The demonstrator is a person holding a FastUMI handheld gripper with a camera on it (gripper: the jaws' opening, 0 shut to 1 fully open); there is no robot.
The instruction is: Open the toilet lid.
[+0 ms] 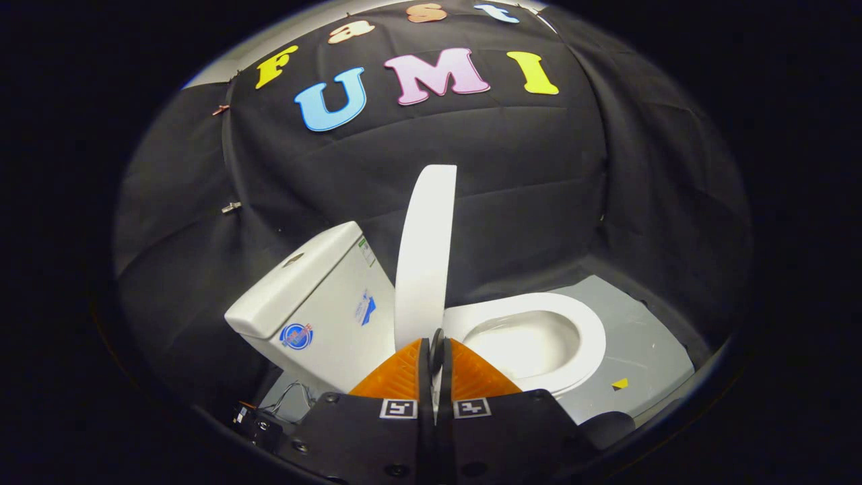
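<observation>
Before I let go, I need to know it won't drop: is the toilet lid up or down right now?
Up. The toilet lid stands nearly upright, edge-on between tank and open bowl, its lower edge pinched in the gripper.

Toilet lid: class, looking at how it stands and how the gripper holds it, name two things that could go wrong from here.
1. The lid stands raised, apparently short of the tank. The gripper pinches only its edge; if that slips, the lid may drop onto the seat.
2. Pushed back too hard, it could knock against the tank.
</observation>
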